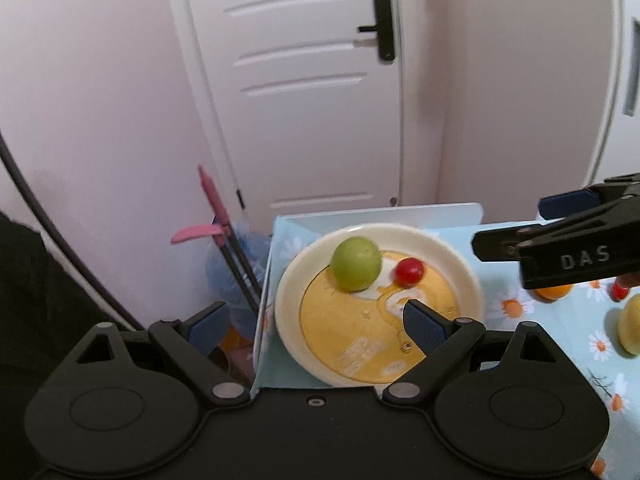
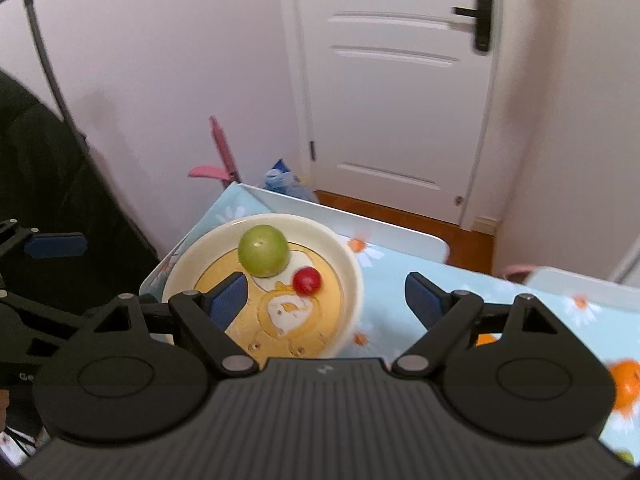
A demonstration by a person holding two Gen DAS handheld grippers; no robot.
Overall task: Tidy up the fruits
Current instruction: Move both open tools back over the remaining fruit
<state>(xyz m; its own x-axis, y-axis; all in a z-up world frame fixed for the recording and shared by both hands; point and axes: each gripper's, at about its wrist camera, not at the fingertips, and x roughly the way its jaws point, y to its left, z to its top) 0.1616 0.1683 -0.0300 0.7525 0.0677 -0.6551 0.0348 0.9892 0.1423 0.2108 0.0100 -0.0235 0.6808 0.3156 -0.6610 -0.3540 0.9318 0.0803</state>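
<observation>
1. Plate (image 1: 460, 256): round, glossy, cream rim, yellow centre with a cartoon print. It sits at the table's (image 2: 400, 276) far left corner. White marks are printed on the yellow area, but they are too blurred to read.
2. Green fruit (image 1: 356, 264): smooth, matte, near-spherical. It rests on the plate, toward the far rim.
3. Red fruit (image 1: 409, 271): small, glossy, round. It rests on the plate just beside the green fruit, apart from it.
4. Orange fruit (image 2: 626, 384): rounded, blurred. It lies on the table near the right edge, well apart from the plate.
5. Yellow fruit (image 1: 632, 326): smooth, partly cut off by the frame edge. It lies on the table right of the plate.
6. Table cover: light blue with a daisy print. The bare white tabletop shows along the far edge.
7. Left gripper (image 1: 316, 320): black hard plastic with blue ribbed pads. Jaws wide, holding nothing, over the plate's left rim.
8. Right gripper (image 2: 326, 300): same build. Jaws wide, holding nothing, over the plate's right rim. The letters "DAS" are raised on its side.
9. Door (image 1: 312, 92): white, panelled, with a black lever handle.
</observation>
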